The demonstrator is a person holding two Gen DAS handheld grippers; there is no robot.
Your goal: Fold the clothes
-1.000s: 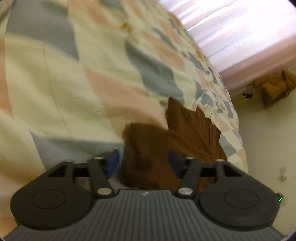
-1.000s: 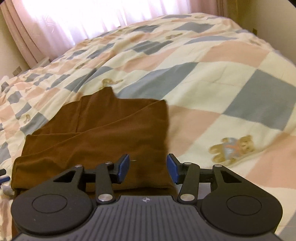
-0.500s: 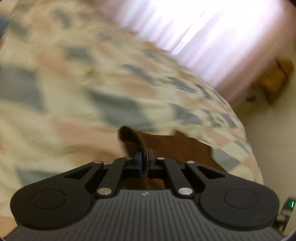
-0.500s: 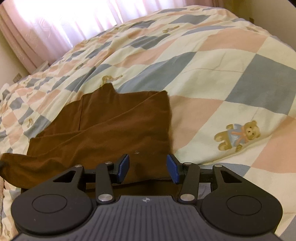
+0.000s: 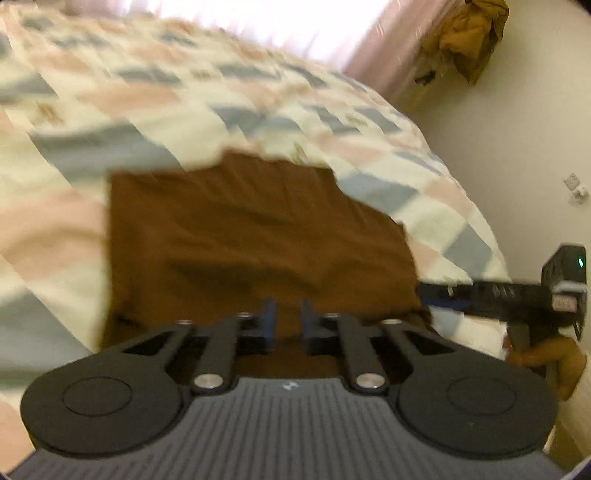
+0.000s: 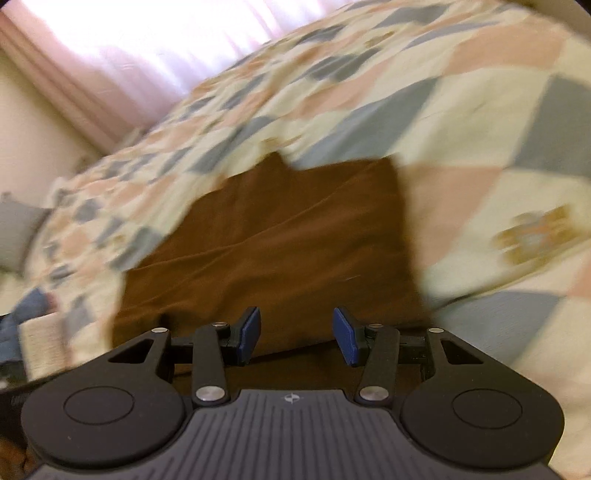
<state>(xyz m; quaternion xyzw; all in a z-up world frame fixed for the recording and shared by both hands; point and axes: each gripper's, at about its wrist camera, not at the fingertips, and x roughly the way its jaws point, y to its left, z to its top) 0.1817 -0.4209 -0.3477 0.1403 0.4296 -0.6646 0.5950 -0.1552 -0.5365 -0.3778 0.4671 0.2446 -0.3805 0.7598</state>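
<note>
A brown garment [image 5: 255,236] lies folded into a rough rectangle on the patchwork quilt [image 5: 110,110]. It also shows in the right wrist view [image 6: 288,240]. My left gripper [image 5: 286,321] is over the garment's near edge with its blue pads a narrow gap apart, holding nothing. My right gripper [image 6: 295,332] is wide open and empty over the garment's near edge. The right gripper's body [image 5: 517,291] shows from the side at the right of the left wrist view, next to the garment's near right corner.
The quilt [image 6: 461,110] covers a bed with pink curtains [image 6: 110,55] behind it. A cream wall [image 5: 517,129] and an ochre cloth [image 5: 465,33] stand past the bed's right edge. A teddy bear print [image 6: 535,236] lies right of the garment.
My left gripper was shut on a raised fold of the garment half a second ago; now it is partly open and the garment lies flat. Both cameras have shifted.
</note>
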